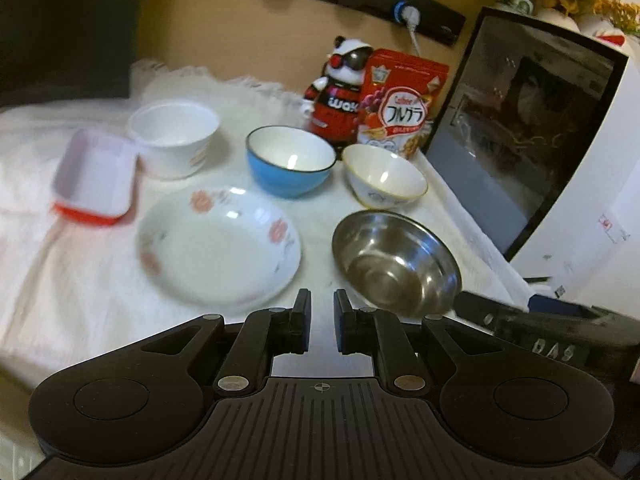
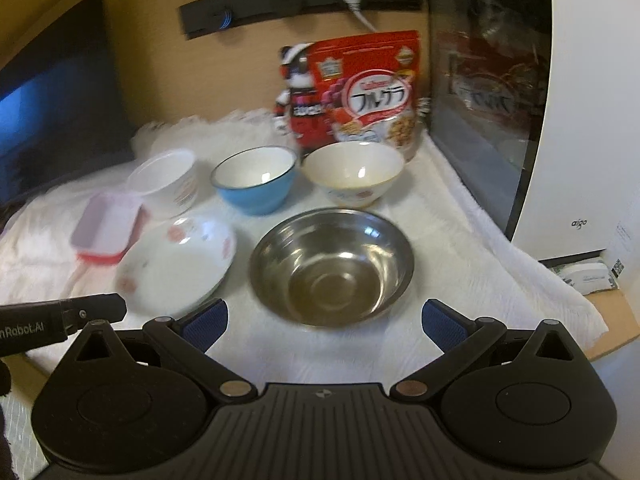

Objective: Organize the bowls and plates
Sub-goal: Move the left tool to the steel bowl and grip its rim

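reaching for the steel bowl (image 2: 332, 268) near the table's (image 2: 460, 216) right front edge, the right gripper (image 2: 324, 322) gapes wide, empty; it should straddle one rim squarely. left gripper (image 1: 322, 312), nearly shut, holds nothing before the flowered plate (image 1: 218, 244). only the right view shows cardboard (image 2: 608, 320) past the cloth's corner.

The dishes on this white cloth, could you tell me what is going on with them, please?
Nothing is held yet. A person carries two tongs above the cloth. The left tongs are shut and empty, just short of the floral plate. The right tongs stand wide open before the steel bowl. Behind sit a blue bowl, a cream bowl, a white cup and a red-and-white tray, all apart and unstacked.
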{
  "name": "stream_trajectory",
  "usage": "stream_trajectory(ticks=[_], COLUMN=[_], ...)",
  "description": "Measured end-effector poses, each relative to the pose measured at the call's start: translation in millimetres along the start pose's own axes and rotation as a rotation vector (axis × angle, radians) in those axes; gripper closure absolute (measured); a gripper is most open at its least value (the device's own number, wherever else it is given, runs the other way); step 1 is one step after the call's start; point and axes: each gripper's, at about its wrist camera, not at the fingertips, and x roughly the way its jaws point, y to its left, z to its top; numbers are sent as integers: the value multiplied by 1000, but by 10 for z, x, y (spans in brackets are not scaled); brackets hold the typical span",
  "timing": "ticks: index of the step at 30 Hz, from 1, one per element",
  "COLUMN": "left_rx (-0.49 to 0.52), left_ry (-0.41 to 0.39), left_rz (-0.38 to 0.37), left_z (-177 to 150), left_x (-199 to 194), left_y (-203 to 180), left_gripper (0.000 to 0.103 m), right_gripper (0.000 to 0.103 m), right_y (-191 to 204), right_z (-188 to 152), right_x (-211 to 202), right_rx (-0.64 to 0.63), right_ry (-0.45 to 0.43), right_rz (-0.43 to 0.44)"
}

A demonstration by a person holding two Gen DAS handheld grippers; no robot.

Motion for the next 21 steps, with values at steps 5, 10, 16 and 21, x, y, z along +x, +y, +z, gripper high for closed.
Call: stream_trajectory(ticks=[5,10,16,21], left_rx=[-20,-69,62,24], left_ry=[114,199,232,290], left_rz=[-153,-251,-337,-345], left_z=[260,395,518,646], left_x=[488,837,1019,1330], left_y=[200,453,564,632], left_gripper=[90,90,90,90], right_gripper=[0,0,0,0], right_y=[-35,-75,-71,-44], right_z=[232,354,358,315], right_x=[308,636,727,779], right_rx=[28,125,286,335], right_ry=[9,84,93,105], right_rz=[-91,-122,-118,-204])
